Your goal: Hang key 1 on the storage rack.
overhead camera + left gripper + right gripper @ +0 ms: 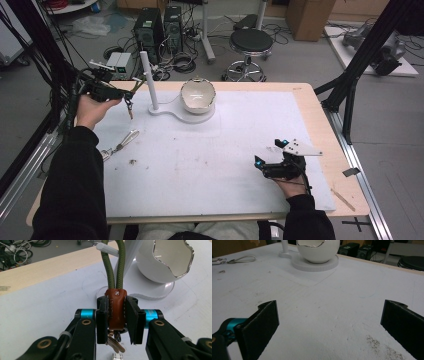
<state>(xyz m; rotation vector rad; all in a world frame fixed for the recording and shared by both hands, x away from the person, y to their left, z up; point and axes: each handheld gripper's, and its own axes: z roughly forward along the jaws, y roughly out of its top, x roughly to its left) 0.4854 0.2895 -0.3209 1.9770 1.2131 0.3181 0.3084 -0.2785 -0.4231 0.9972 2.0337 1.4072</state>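
My left tongs [117, 322] pinch the keychain's firm leather tab [115, 308]; its green cord [113, 267] hangs limp. Right tongs [329, 327] gape empty.

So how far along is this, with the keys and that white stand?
Looks partway. The left gripper is shut on the keychain, gripping its brown leather tab, with the green cord loop reaching up to the peg on the white stand; whether it is hooked is unclear. A second lanyard lies on the mat, likely next. The right gripper rests open.
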